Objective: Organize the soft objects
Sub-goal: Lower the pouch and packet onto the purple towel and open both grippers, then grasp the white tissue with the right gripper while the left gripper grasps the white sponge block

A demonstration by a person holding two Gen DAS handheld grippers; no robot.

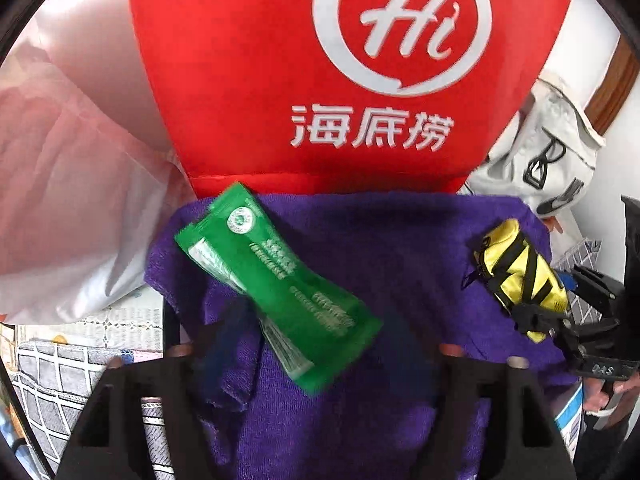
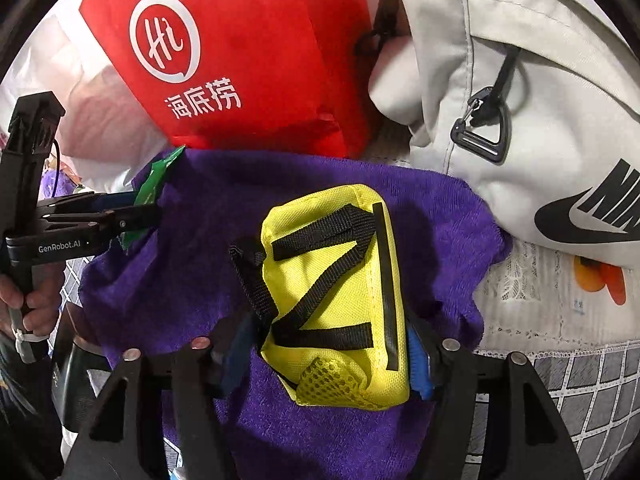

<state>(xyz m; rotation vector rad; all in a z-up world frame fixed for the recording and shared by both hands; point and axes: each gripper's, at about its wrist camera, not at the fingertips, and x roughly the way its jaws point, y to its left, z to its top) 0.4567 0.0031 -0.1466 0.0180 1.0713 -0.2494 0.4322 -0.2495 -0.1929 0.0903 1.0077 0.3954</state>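
Observation:
A green packet (image 1: pixel 276 280) lies slanted on a purple towel (image 1: pixel 400 260), between the fingers of my left gripper (image 1: pixel 320 352). That gripper is open and its pads stand clear of the packet. A yellow pouch (image 2: pixel 336 296) with black straps rests on the same towel (image 2: pixel 208 208), between the blue pads of my right gripper (image 2: pixel 328 360). That gripper is open too, with a small gap at its left pad. In the left wrist view the right gripper (image 1: pixel 536 320) straddles the pouch (image 1: pixel 516 268). The left gripper (image 2: pixel 132 216) shows beside the packet (image 2: pixel 154 184) in the right wrist view.
A red bag (image 1: pixel 260 80) with a white logo stands just behind the towel. A pale grey sports bag (image 2: pixel 520 140) lies at the right, a pinkish plastic bag (image 1: pixel 72 200) at the left. Grey checked bedding (image 2: pixel 580 400) and white lace cloth (image 2: pixel 528 300) lie underneath. A hand (image 2: pixel 36 304) holds the left gripper.

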